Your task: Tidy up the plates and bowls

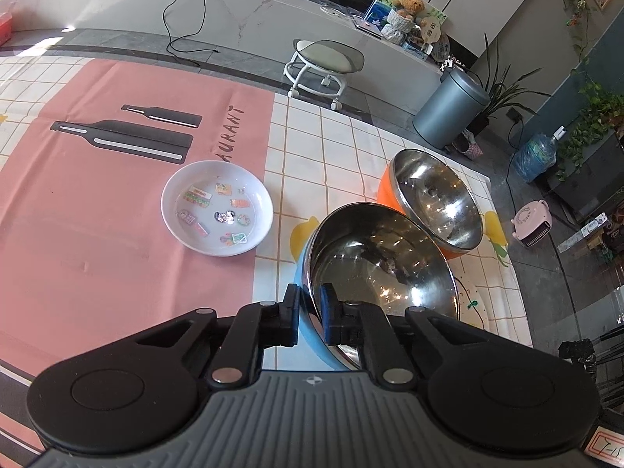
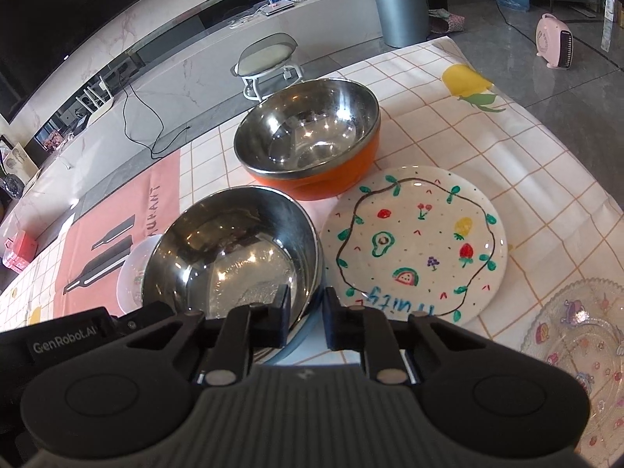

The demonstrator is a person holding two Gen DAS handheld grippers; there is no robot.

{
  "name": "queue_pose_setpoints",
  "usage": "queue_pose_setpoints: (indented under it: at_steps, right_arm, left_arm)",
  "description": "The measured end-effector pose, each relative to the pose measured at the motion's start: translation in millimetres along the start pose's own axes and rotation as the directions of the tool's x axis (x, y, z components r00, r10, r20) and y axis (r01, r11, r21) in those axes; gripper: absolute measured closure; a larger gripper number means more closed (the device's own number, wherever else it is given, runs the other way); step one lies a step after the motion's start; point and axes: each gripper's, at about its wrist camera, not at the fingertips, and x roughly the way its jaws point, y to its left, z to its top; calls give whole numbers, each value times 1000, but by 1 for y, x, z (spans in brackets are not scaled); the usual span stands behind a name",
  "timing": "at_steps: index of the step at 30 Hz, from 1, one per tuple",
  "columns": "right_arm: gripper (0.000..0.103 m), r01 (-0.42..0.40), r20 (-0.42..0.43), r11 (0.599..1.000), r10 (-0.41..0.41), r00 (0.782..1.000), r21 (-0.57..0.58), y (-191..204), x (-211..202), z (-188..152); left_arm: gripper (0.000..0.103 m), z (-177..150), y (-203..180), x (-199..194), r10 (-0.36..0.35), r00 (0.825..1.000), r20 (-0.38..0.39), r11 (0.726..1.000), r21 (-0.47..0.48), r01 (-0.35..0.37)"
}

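Note:
A blue bowl with a steel inside [image 1: 374,269] [image 2: 234,249] is tilted up off the table. My left gripper [image 1: 310,302] is shut on its rim, one finger outside and one inside. My right gripper [image 2: 306,306] is shut on the rim too, from the other side. An orange bowl with a steel inside [image 1: 433,199] [image 2: 312,144] sits just behind it. A white deep plate with stickers [image 1: 217,207] lies to the left, partly hidden in the right wrist view [image 2: 130,273]. A fruit-painted flat plate [image 2: 417,241] lies right of the blue bowl. A clear patterned glass plate [image 2: 581,351] lies at the near right.
A pink and checked tablecloth [image 1: 97,214] covers the table. Its right edge runs close behind the orange bowl. Beyond the table stand a small white stool [image 1: 325,62], a grey bin [image 1: 448,111] and a pink heater [image 2: 553,41] on the floor.

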Motion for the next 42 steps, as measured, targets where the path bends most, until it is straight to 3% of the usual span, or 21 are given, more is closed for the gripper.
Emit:
queue_pose_setpoints:
  at_steps: [12, 20, 29, 42]
  right_arm:
    - [88, -53, 24, 998, 53, 998, -17, -3, -63, -28]
    - [88, -98, -5, 995, 98, 995, -6, -12, -96, -63]
    - [89, -110, -14, 994, 110, 994, -16, -22, -120, -93]
    - [89, -77, -66, 997, 76, 995, -12, -40, -122, -122]
  left_arm:
    - [91, -33, -2, -66, -13, 1000, 24, 1000, 28, 13]
    - [90, -61, 6, -98, -17, 1000, 1, 1000, 15, 17]
    - [90, -91, 11, -111, -21, 999, -32, 1000, 22, 21]
    - [90, -120, 11, -104, -4, 995, -96, 998, 62, 10]
